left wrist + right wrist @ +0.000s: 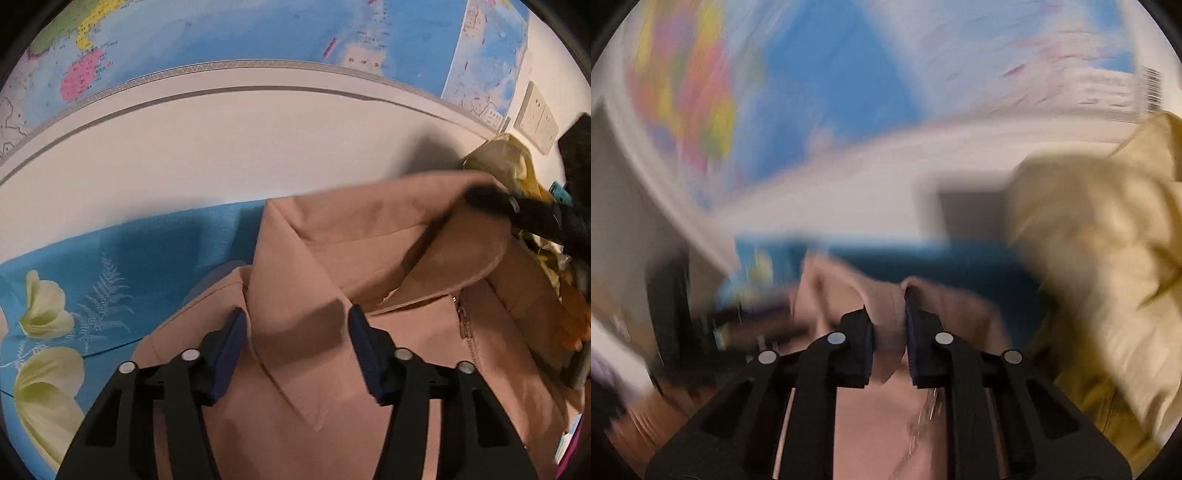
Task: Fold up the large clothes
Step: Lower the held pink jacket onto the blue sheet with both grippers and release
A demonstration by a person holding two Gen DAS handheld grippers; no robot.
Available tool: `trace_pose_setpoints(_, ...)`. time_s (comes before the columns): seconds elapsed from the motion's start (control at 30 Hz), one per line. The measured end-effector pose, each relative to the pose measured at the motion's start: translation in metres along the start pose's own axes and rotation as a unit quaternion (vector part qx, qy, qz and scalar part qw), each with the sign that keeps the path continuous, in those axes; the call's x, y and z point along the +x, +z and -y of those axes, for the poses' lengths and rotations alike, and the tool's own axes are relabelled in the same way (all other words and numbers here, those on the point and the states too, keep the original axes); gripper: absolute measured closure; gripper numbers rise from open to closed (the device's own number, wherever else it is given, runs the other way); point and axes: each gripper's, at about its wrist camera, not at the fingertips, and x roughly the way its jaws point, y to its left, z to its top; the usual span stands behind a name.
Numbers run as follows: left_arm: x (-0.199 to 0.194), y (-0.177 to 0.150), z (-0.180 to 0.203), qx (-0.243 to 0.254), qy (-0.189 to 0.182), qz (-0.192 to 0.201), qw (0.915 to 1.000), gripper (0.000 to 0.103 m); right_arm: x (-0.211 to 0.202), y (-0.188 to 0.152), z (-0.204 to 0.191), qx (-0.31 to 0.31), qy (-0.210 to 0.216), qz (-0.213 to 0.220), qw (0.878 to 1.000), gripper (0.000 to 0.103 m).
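The tan jacket (369, 266) lies on the blue floral bedsheet (110, 258), beside a yellow garment (1108, 258). The right hand-held gripper (889, 332) pinches a jacket fold, likely to lift it over; the left hand-held gripper (295, 350) hangs spread above the collar, gripping nothing.

We see a colourful world map (236, 33) hung on a white wall (221, 147), wall switches (535, 114) at right, above a blue floral bedsheet (74, 280).
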Motion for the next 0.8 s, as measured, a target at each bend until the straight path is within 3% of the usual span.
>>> trace_pose_setpoints(0.1, -0.012, -0.005, 0.012, 0.034, -0.015, 0.025, 0.9990, 0.050, 0.011, 0.001, 0.004, -0.017, -0.049, -0.005, 0.999, 0.086)
trace_pose_setpoints(0.17, -0.025, -0.009, 0.021, 0.061, -0.017, 0.047, 0.9969, 0.050, -0.001, -0.007, -0.005, -0.047, -0.070, 0.008, 0.996, 0.072)
trace_pose_setpoints(0.23, -0.036, -0.013, 0.028, 0.086, -0.023, 0.068, 0.9937, 0.050, -0.019, -0.016, -0.013, -0.054, -0.072, 0.026, 0.996, 0.051)
trace_pose_setpoints(0.33, -0.044, -0.017, 0.045, 0.132, -0.042, 0.085, 0.9867, 0.050, -0.029, -0.035, -0.026, -0.072, -0.047, 0.007, 0.996, 0.049)
trace_pose_setpoints(0.4, -0.038, -0.019, 0.055, 0.158, -0.044, 0.085, 0.9828, 0.050, -0.016, -0.047, -0.028, -0.062, -0.028, -0.033, 0.997, 0.049)
trace_pose_setpoints(0.5, -0.015, -0.020, 0.065, 0.170, -0.050, 0.063, 0.9822, 0.052, 0.000, -0.049, -0.021, -0.052, -0.037, -0.050, 0.997, 0.053)
trace_pose_setpoints(0.57, 0.000, -0.020, 0.070, 0.165, -0.055, 0.050, 0.9836, 0.072, 0.007, -0.044, -0.006, -0.018, -0.029, -0.056, 0.998, 0.064)
trace_pose_setpoints(0.6, 0.006, -0.020, 0.071, 0.161, -0.063, 0.040, 0.9842, 0.080, 0.014, -0.041, -0.003, -0.010, -0.029, -0.056, 0.998, 0.075)
trace_pose_setpoints(0.63, 0.010, -0.021, 0.073, 0.158, -0.075, 0.031, 0.9840, 0.095, 0.017, -0.038, -0.004, -0.007, -0.028, -0.052, 0.998, 0.082)
trace_pose_setpoints(0.67, 0.012, -0.022, 0.076, 0.158, -0.080, 0.030, 0.9837, 0.100, 0.016, -0.034, -0.004, -0.002, -0.021, -0.044, 0.999, 0.089)
trace_pose_setpoints(0.7, 0.010, -0.024, 0.078, 0.163, -0.086, 0.036, 0.9823, 0.100, 0.023, -0.031, -0.006, 0.004, -0.002, -0.037, 0.999, 0.101)
trace_pose_setpoints(0.8, -0.013, -0.032, 0.085, 0.178, -0.122, 0.069, 0.9739, 0.100, 0.000, -0.023, 0.002, 0.056, 0.125, -0.009, 0.990, 0.101)
